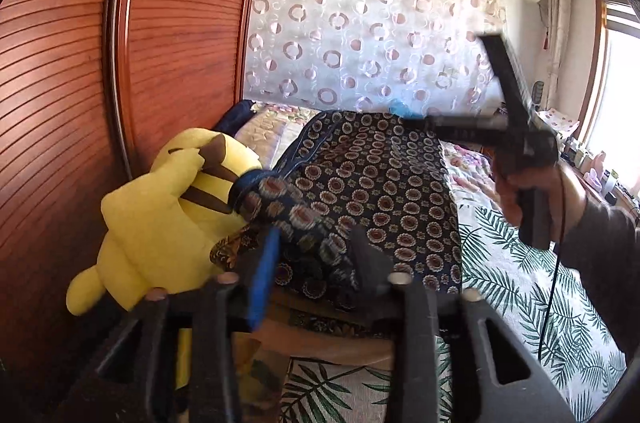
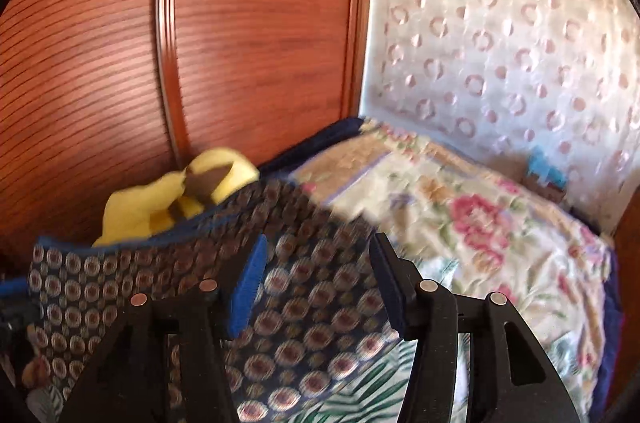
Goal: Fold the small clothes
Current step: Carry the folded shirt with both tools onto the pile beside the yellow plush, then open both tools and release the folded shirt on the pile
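A dark navy garment with round gold-and-maroon medallions (image 1: pixel 380 191) lies spread over the bed and bunches toward my left gripper (image 1: pixel 316 247). That gripper is open, with the bunched cloth lying between its blue pad (image 1: pixel 264 275) and black finger. My right gripper (image 2: pixel 316 283) is open just above the same garment (image 2: pixel 304 303), its fingers apart over the cloth. In the left wrist view the right gripper (image 1: pixel 516 111) shows held in a hand above the garment's far right side.
A yellow plush toy (image 1: pixel 160 219) leans against the red-brown wardrobe doors (image 1: pixel 72 103) on the left. A floral quilt (image 2: pixel 480 231) is piled at the bed's far end by a circle-patterned curtain (image 1: pixel 368 35). A leaf-print sheet (image 1: pixel 512 283) covers the bed.
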A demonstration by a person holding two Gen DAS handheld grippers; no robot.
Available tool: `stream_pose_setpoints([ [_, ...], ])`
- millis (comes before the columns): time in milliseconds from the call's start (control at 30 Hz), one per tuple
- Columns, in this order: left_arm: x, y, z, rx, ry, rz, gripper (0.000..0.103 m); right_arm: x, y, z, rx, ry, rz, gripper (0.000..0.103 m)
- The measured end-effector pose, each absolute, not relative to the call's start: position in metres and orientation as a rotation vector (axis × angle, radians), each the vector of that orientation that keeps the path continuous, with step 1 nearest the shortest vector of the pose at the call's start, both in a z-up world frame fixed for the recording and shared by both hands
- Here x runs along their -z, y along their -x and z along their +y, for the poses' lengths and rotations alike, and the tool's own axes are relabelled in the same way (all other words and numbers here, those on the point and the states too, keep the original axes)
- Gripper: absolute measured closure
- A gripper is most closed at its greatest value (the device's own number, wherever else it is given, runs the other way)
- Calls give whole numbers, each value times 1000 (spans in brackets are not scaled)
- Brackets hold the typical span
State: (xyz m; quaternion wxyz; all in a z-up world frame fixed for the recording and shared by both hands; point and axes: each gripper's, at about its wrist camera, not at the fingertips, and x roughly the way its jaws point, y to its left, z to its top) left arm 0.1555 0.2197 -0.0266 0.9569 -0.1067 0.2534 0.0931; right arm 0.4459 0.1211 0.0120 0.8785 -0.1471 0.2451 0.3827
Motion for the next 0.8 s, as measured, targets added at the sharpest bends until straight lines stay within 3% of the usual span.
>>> stream_pose_setpoints([
  [33,26,-154,219,-189,209,511,52,-6,-447,118,-805,308,528,48],
  [100,24,-153,217,-191,195,507,25,8,-446,117,-812,323,561,48],
  [133,22,-150,215,-192,188,494,22,14,-447,118,-812,329,577,48],
  [467,12,-142,199,-242,117,480,21,18,-428,102,-807,238,545,48],
  [800,16,-134,161,-148,124,501,21,10,-328,9,-742,213,487,48],
])
